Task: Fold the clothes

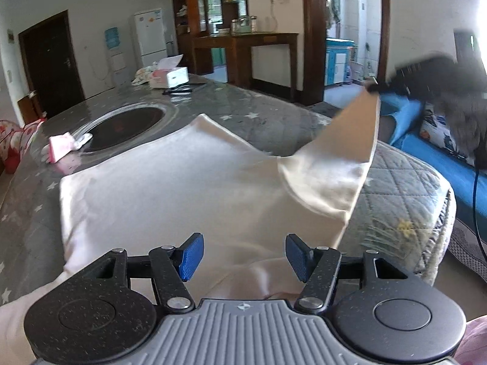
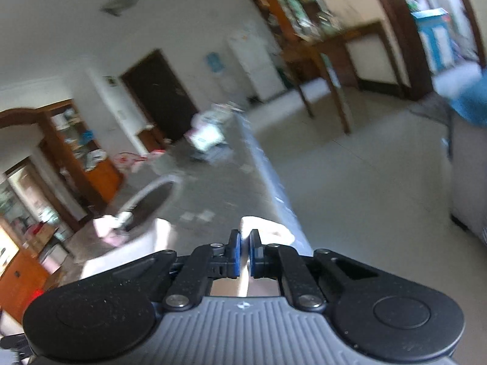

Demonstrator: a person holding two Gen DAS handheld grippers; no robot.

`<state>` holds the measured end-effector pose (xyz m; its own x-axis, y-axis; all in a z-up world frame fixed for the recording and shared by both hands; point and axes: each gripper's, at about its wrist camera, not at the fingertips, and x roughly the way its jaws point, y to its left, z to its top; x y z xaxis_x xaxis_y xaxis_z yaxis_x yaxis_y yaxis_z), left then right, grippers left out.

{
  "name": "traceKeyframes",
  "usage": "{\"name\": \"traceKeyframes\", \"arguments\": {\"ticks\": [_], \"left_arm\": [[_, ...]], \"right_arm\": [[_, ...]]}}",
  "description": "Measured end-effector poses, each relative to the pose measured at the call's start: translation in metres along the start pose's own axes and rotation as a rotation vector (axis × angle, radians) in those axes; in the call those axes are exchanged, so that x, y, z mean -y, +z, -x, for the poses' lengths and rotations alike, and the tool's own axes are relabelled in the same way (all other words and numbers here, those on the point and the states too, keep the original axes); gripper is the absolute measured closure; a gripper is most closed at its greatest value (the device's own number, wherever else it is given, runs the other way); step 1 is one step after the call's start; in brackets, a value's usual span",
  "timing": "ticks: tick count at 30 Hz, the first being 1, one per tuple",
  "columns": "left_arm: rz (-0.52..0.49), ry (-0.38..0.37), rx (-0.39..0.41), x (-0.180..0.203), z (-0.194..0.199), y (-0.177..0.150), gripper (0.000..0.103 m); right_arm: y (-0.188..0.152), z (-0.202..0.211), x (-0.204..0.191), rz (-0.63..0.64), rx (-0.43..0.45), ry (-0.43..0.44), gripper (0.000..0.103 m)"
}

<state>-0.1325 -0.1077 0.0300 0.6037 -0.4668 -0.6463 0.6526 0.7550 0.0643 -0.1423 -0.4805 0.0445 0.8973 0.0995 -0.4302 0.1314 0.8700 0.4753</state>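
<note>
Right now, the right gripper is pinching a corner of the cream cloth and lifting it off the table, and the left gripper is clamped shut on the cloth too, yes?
Not quite. The left gripper is open, its blue pads apart above the cream cloth, as the left wrist view shows. The rest holds: the right gripper is shut on a corner of the cloth, raised off the table.

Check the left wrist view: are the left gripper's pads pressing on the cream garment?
No. The left gripper stands open above the cream garment, blue pads apart with nothing between them.
</note>
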Motion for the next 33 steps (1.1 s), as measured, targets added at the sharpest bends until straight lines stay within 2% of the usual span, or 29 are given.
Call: {"name": "traceKeyframes", "arguments": {"ticks": [7, 12, 17, 23, 30, 33], "left_arm": [[-0.032, -0.060, 0.028, 0.019, -0.010, 0.004, 0.040], [-0.071, -0.102, 0.039, 0.036, -0.023, 0.006, 0.040], [-0.061, -0.147, 0.027, 0.045, -0.032, 0.003, 0.041], [-0.098, -0.172, 0.072, 0.045, -0.012, -0.004, 0.040], [-0.006, -0.137, 0.079, 0.006, 0.018, -0.018, 0.040], [0.036, -0.108, 0.078, -0.011, 0.026, -0.024, 0.040]], "right_arm": [[0.031, 0.004, -0.085, 0.172, 0.016, 0.173, 0.098], [0.035, -0.010, -0.146, 0.286, -0.011, 0.283, 0.098], [0.030, -0.026, -0.198, 0.360, -0.055, 0.375, 0.098], [0.002, -0.047, -0.243, 0.429, -0.150, 0.461, 0.098], [-0.041, -0.068, -0.280, 0.472, -0.283, 0.537, 0.098], [-0.052, -0.072, -0.285, 0.478, -0.319, 0.559, 0.093]]}}
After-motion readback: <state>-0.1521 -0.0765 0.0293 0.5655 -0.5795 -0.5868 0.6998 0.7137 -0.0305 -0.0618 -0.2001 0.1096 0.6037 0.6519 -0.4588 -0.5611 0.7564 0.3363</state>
